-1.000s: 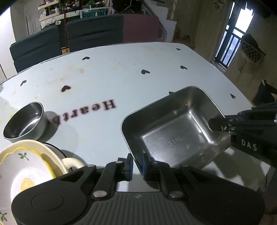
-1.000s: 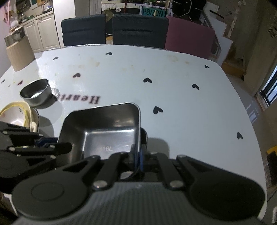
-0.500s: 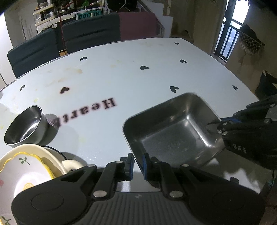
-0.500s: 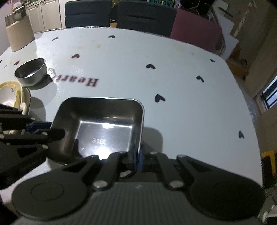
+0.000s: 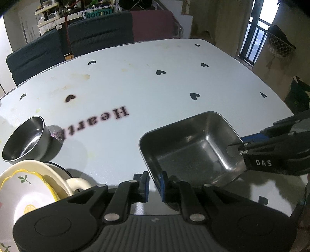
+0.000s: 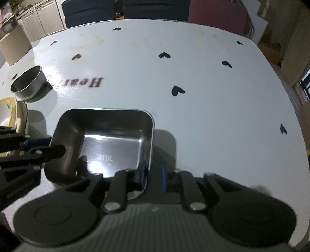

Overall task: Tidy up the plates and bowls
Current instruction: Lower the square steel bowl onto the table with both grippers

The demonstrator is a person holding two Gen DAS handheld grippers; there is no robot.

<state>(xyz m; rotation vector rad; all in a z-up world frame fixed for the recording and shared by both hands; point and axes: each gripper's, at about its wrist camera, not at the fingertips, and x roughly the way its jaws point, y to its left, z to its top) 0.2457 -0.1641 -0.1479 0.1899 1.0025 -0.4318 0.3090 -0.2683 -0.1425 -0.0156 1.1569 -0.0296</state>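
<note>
Both grippers are pointing steeply down over the steel tray (image 5: 190,147) on the table (image 5: 155,93). The left gripper (image 5: 154,183) is straddling its near rim, pads slightly apart; the right gripper (image 6: 154,175) has just been opening around the opposite rim. The tray is lying empty

This is a home dining room. A pale blue table (image 5: 147,91) printed with small black hearts and the word "Heart" fills the middle, with dark upholstered dining chairs (image 5: 100,29) and one maroon chair (image 5: 153,25) pushed up at its far edge. Cream kitchen cabinets (image 6: 46,21) stand behind, cluttered shelves (image 5: 56,17) line the back wall, and a barred balcony door (image 5: 255,36) opens at one side.
</note>
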